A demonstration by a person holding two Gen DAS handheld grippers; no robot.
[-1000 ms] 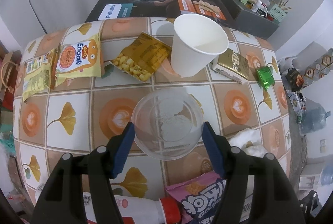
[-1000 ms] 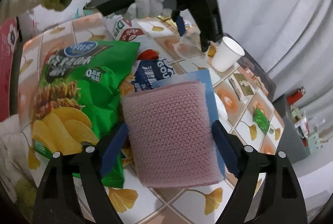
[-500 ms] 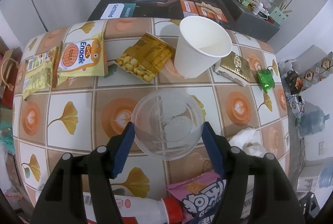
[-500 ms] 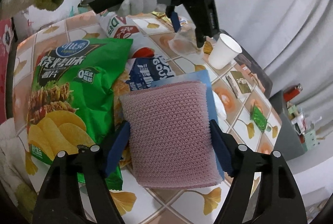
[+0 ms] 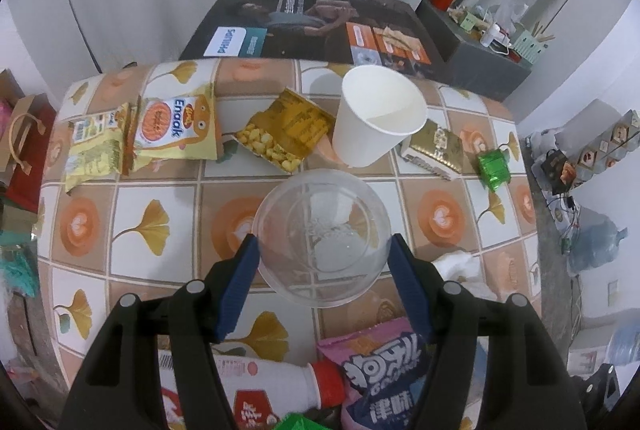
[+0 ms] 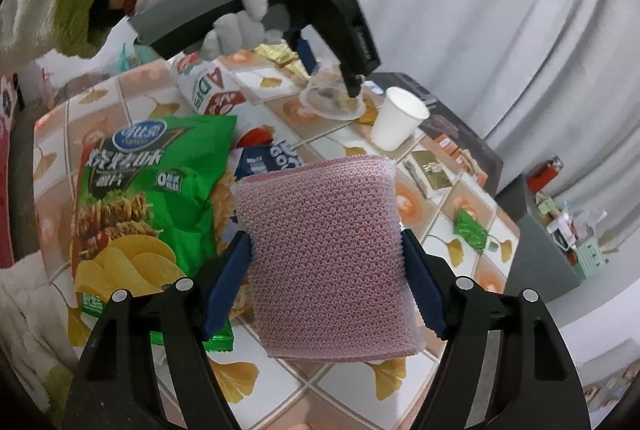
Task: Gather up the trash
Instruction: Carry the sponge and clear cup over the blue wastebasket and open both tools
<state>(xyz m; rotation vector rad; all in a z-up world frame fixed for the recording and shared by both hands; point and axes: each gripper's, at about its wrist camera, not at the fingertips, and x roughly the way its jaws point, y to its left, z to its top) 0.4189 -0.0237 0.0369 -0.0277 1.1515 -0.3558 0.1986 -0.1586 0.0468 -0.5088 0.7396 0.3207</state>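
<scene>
Gripping a clear plastic cup point(image 5: 323, 238) in left tongs point(image 5: 320, 270), right tongs point(image 6: 325, 270) just closed onto pink sponge point(image 6: 326, 258)

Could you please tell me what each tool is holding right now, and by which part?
The left tool grips the clear plastic cup across its sides; the right tool clamps the pink mesh sponge by its two side edges.

Even, soft indoor light, faint shadows. Both fisheye views bend hard toward black rounded corners; the centre stays sharp, the rims slightly smeared, no strong glare.
</scene>
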